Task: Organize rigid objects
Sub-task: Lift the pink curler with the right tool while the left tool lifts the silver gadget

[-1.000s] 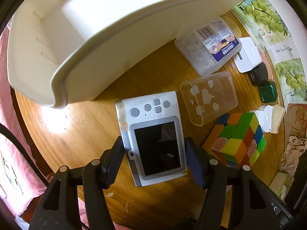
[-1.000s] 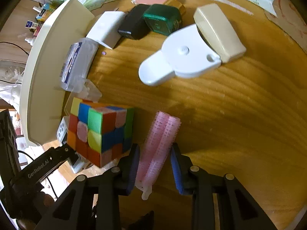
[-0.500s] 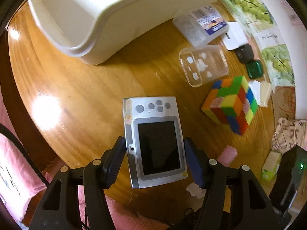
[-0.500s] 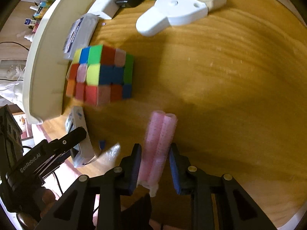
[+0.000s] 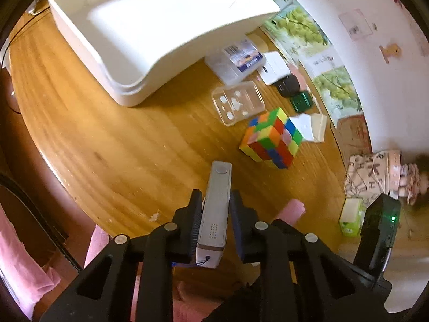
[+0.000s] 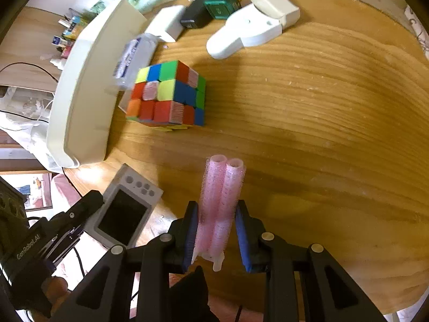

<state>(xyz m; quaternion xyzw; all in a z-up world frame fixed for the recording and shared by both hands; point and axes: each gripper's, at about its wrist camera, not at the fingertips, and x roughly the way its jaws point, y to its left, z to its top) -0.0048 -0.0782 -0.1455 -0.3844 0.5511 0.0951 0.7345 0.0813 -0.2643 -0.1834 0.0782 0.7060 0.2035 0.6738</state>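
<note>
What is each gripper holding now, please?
Left gripper: closed on the edges of the silver handheld device.
Right gripper: closed on the pink hair rollers.

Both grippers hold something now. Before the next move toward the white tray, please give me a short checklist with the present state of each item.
1. Left gripper shut on the grey handheld device, pads on its two broad faces after the jaws just closed: ok.
2. Right gripper shut on the pink hair rollers: ok.
3. Both items lifted off the wooden table: cannot tell.
4. White tray has free space inside: ok, the visible part is bare.
5. Colour cube stands clear of both grippers: ok.
6. Rollers held as a pair, neither slipping out: cannot tell.
</note>
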